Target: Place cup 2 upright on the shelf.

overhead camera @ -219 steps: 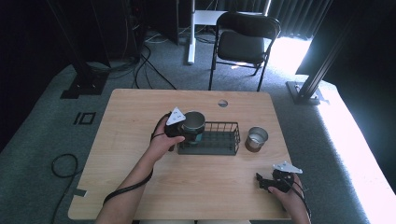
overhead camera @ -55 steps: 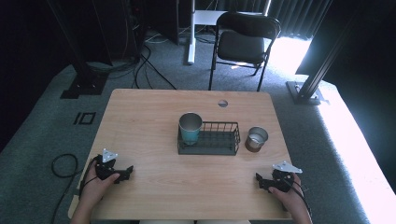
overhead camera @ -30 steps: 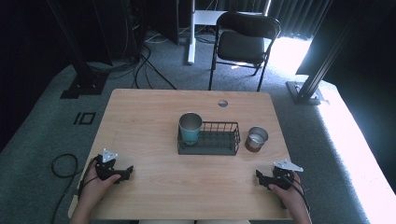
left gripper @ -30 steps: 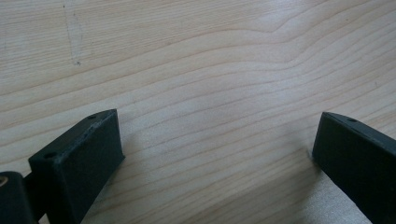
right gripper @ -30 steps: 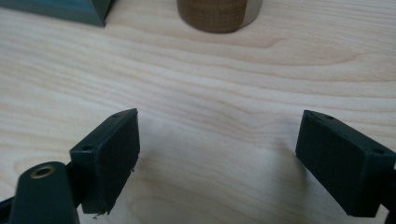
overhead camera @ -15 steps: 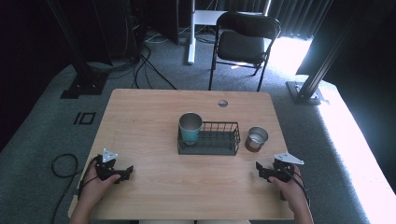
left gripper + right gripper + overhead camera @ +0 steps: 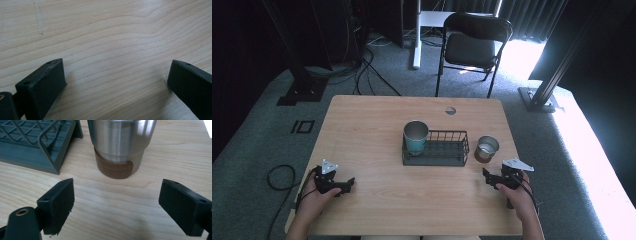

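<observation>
High view: a teal cup (image 7: 415,137) stands inside the wire basket's (image 7: 447,155) left end; my right tongs (image 7: 492,178) gape before the steel cup (image 7: 486,148), left tongs (image 7: 343,185) released near the table's (image 7: 377,125) left corner.

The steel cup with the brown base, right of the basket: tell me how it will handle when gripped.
The steel cup looks rigid, so it should not give. Its smooth metal wall may slip between the right gripper jaws. Its body tapers toward the brown base, so it might tip if nudged high up.
</observation>
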The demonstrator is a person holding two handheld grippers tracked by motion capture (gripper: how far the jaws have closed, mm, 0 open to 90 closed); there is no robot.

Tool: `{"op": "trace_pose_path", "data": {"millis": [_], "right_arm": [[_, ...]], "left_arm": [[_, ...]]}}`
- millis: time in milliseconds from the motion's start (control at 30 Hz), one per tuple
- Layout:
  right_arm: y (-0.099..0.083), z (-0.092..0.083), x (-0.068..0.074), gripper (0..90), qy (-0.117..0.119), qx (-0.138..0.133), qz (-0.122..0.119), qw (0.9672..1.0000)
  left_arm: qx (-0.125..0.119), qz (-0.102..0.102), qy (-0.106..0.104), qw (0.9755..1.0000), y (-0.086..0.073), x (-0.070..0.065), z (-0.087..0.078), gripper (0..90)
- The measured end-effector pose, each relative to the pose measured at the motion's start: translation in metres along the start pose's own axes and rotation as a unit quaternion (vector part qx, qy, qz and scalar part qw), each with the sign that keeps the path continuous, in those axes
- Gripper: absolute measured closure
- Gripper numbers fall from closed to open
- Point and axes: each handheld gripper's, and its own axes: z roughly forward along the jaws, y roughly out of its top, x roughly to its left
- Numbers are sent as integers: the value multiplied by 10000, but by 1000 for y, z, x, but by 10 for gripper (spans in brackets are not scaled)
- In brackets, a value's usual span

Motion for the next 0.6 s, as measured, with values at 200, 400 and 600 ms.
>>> {"op": "trace_pose_path", "data": {"millis": [200,400,600], "right_arm": [[4,4,-1,128,-2,-110,44,9999],[9,7,-2,128,-9,-198,83,9998],[18,11,-2,127,34,-296,107,9995]], "left_arm": [[-1,0,0,10000,0,0,0,22],[-1,0,0,10000,0,0,0,22],[0,0,1,10000,0,0,0,22]]}}
